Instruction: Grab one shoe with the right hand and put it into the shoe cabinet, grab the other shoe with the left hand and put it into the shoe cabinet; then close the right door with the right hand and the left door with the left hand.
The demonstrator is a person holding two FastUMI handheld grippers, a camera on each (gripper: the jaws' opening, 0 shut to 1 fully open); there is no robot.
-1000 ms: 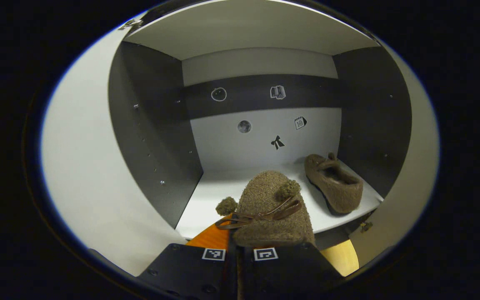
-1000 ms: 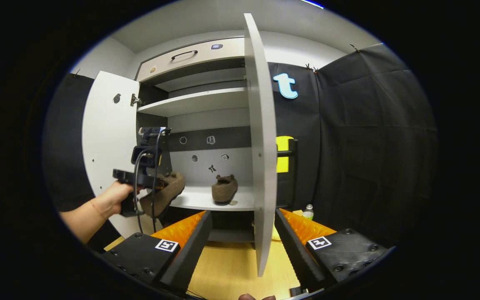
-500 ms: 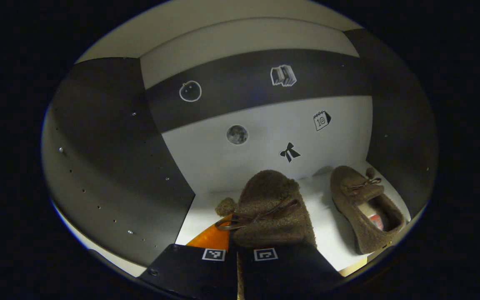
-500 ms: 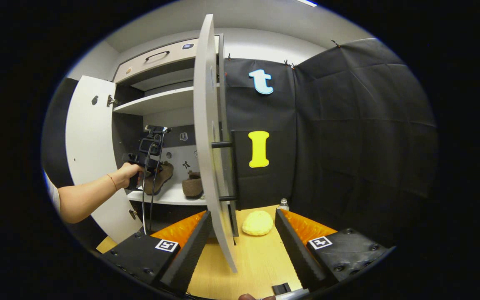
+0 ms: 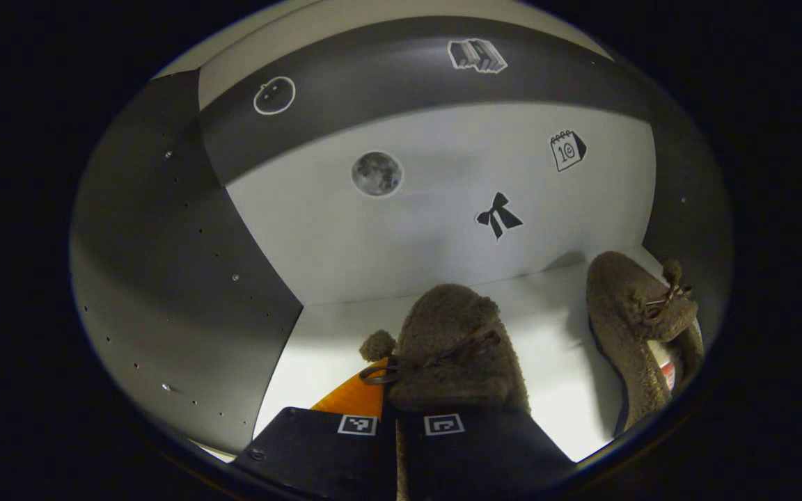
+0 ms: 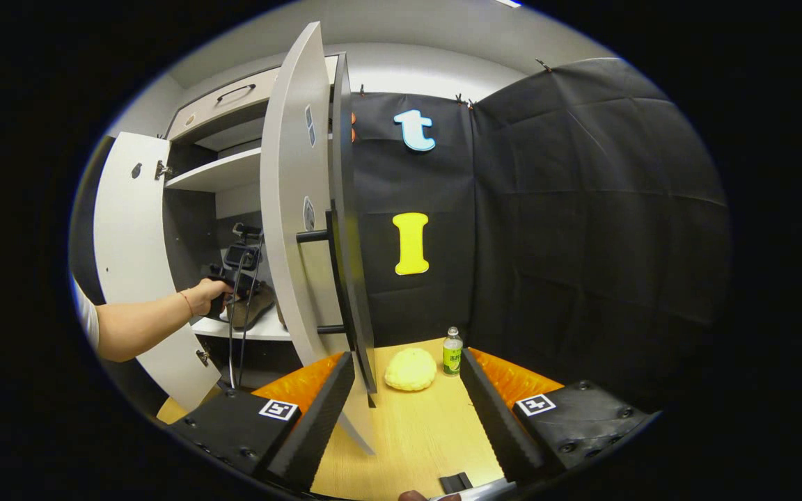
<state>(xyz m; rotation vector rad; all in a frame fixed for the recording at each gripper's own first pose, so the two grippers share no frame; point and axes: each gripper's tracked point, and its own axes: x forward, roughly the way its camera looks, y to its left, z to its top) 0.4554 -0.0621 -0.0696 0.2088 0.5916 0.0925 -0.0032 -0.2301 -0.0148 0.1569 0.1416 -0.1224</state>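
A brown fuzzy shoe [image 5: 453,341] with a bow lace is clamped in my left gripper [image 5: 401,400], toe pointing into the cabinet, low over the white shelf [image 5: 554,390]. The other brown shoe [image 5: 641,327] lies on that shelf at the right, against the dark side wall. In the right gripper view a hand holds the left gripper [image 6: 234,268] with its shoe [image 6: 255,309] inside the cabinet. My right gripper [image 6: 406,396] is open and holds nothing; it stands in front of the outer edge of the open right door [image 6: 296,229], near its bar handle [image 6: 331,278].
The left door [image 6: 129,257] stands wide open. A yellow round object [image 6: 410,369] and a small bottle [image 6: 451,350] sit on the wooden surface [image 6: 422,438] right of the cabinet. An upper shelf [image 6: 216,174] and a drawer are above.
The left gripper has carried its shoe deeper into the cabinet, closer to the back wall. The right gripper has swung rightward, round to the right door's outer side.
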